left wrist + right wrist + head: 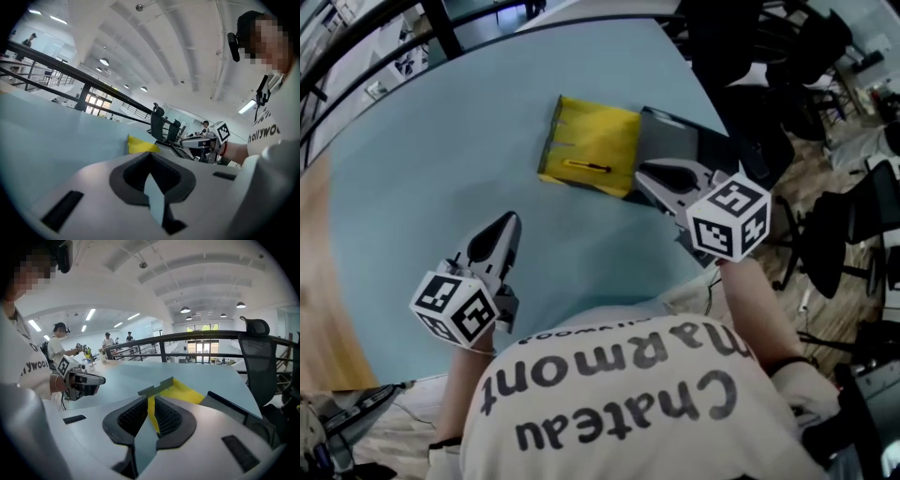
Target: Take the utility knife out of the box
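An open yellow box lies on the pale blue table, its dark lid folded out to the right. Inside it lies a slim yellow and black utility knife. My right gripper hangs shut and empty at the box's near right corner, over the lid's edge. From the right gripper view the box sits just beyond the closed jaws. My left gripper is shut and empty over bare table, well short of the box and to its left; in its own view the box lies ahead.
Black office chairs crowd the floor off the table's right edge. A dark railing runs behind the table's far left side. The wood floor shows at the left. Other people stand at benches in the distance.
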